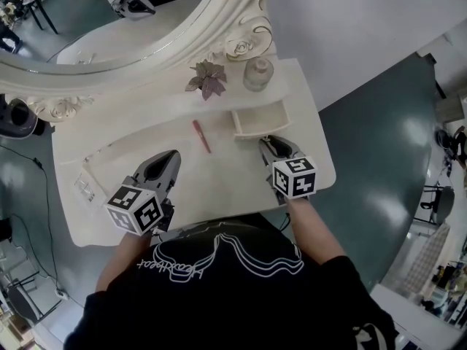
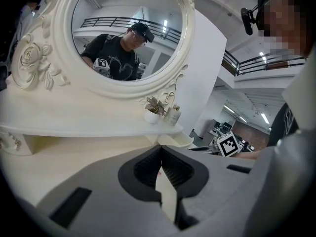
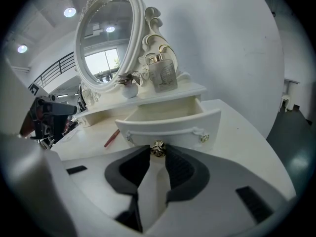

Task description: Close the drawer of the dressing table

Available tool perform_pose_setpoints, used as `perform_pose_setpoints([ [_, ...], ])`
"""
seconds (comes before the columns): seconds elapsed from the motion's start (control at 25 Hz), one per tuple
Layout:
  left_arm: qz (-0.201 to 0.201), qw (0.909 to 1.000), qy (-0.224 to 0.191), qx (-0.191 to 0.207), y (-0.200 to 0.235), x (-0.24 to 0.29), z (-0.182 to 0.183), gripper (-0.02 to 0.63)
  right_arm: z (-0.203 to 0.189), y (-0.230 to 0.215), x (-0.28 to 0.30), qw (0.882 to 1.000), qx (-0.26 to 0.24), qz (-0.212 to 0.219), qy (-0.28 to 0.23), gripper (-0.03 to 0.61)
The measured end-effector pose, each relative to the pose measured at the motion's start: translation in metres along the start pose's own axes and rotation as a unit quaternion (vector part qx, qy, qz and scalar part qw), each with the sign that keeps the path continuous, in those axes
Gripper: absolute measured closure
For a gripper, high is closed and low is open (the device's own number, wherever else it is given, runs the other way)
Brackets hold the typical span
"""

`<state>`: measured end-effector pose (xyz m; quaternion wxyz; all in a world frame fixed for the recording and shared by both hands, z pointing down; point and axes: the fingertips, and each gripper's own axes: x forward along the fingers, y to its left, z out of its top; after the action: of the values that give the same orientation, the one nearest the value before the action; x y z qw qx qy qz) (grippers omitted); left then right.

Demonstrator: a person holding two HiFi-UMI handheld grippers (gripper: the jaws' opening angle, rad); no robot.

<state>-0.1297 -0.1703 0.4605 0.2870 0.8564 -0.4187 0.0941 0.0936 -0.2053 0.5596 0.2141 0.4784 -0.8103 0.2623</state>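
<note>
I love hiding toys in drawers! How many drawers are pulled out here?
1: the small cream-white drawer under the shelf's right end, its gold knob gripped by the right gripper. Others may be hidden.

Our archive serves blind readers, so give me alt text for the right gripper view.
The right gripper pinches the small gold knob of an open white drawer on a dressing table. Behind stand a glass bottle, a plant and an oval mirror; a red stick lies left of the drawer.

Black shirt (image 1: 219,268) – script too unclear to read
</note>
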Motion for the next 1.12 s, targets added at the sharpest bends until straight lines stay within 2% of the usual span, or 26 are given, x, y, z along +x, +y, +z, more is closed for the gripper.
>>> perform_pose_setpoints([
  [1.12,0.023,0.9995,-0.008,-0.019,0.020,-0.009,0.002,0.609,0.035,-0.009,0.038,1.000,0.009,0.003,-0.001,0.479],
])
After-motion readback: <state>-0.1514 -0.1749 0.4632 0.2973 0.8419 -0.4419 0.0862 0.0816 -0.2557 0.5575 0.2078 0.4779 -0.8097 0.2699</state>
